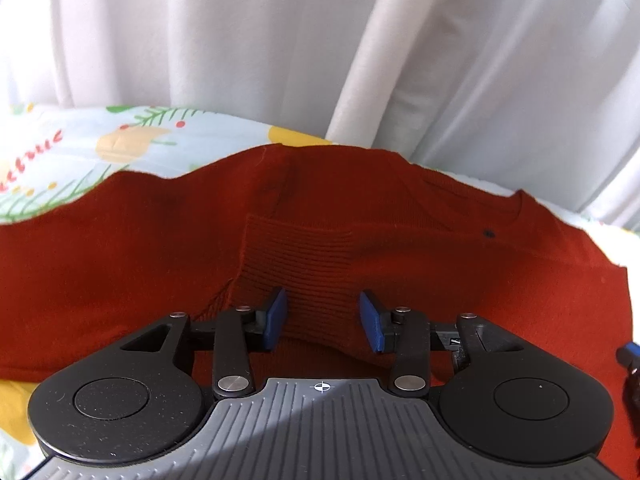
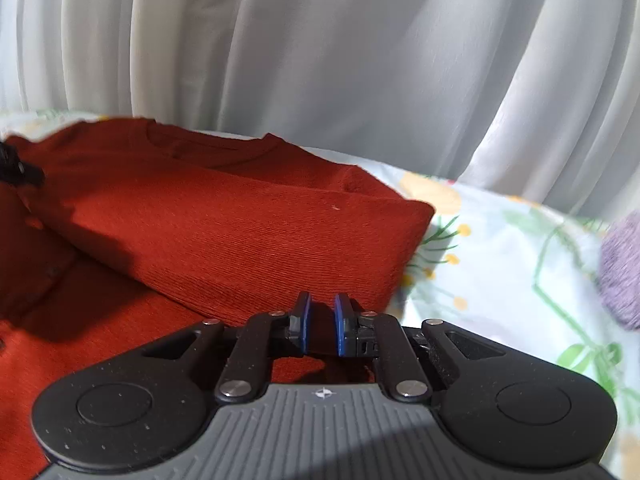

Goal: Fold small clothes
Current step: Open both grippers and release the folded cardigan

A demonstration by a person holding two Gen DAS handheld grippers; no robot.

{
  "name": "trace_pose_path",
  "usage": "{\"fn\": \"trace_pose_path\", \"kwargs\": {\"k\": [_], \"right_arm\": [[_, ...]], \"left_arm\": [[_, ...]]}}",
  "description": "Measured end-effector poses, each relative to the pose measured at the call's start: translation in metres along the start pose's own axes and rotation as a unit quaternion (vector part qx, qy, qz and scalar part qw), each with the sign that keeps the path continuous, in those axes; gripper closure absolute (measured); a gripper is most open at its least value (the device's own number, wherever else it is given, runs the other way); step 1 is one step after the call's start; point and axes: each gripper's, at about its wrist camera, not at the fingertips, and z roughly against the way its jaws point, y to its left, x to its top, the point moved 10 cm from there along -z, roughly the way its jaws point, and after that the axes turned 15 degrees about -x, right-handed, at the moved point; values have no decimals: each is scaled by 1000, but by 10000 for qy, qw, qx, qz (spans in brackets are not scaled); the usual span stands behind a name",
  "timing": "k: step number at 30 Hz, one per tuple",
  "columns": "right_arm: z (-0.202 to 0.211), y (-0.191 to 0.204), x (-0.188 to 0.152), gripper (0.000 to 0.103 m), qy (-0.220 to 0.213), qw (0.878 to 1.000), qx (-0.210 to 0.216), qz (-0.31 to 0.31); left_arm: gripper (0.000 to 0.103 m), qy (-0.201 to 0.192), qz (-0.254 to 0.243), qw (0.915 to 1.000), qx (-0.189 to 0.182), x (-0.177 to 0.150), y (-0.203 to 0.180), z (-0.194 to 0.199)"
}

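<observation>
Rust-red knit cardigan [image 1: 400, 240] part-folded on the floral bedsheet [image 2: 500, 248], both sleeves brought in.

The left sleeve's ribbed cuff [image 1: 304, 264] lies across the body, and the right sleeve lies folded diagonally over the front; folding the body itself looks still to do. The neckline points toward the white curtain [image 1: 280, 40], so the long axis runs away from the cameras. The left tongs [image 1: 323, 318] stand partly open astride the cuff without pressing it. The right tongs [image 2: 322, 326] are nearly closed, pinching the sleeve's end.
</observation>
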Motion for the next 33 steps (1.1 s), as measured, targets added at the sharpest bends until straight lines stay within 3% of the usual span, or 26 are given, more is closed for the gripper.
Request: {"fn": "trace_pose_path", "kwargs": {"k": [1, 4, 10, 16, 24, 27, 29, 31, 33], "right_arm": [[-1, -2, -1, 93, -24, 9999, -143, 68], [-4, -8, -2, 92, 40, 9999, -31, -102], [-3, 5, 4, 92, 68, 9993, -263, 276], [7, 11, -1, 92, -3, 9990, -235, 373], [4, 16, -7, 93, -466, 9911, -589, 1102], [9, 16, -5, 92, -290, 9915, -637, 1099], [24, 13, -1, 92, -203, 9971, -318, 668], [50, 6, 2, 90, -281, 9995, 122, 24], [76, -2, 1, 77, -246, 9956, 566, -703]], "left_arm": [[58, -3, 24, 10000, -8, -1, 0, 1], [57, 18, -91, 9999, 56, -1, -1, -1], [54, 76, -277, 9994, 178, -4, -6, 0], [48, 84, -365, 9991, 191, -5, -9, -5], [37, 52, -371, 9992, 103, -8, -13, -2], [36, 86, 308, 9995, 22, -11, 1, 20], [29, -204, 983, 9949, 59, -13, 24, 52], [17, -692, 1520, 9860, 15, -15, 55, 93], [14, -1231, 2056, 9707, 157, -22, 99, 136]]}}
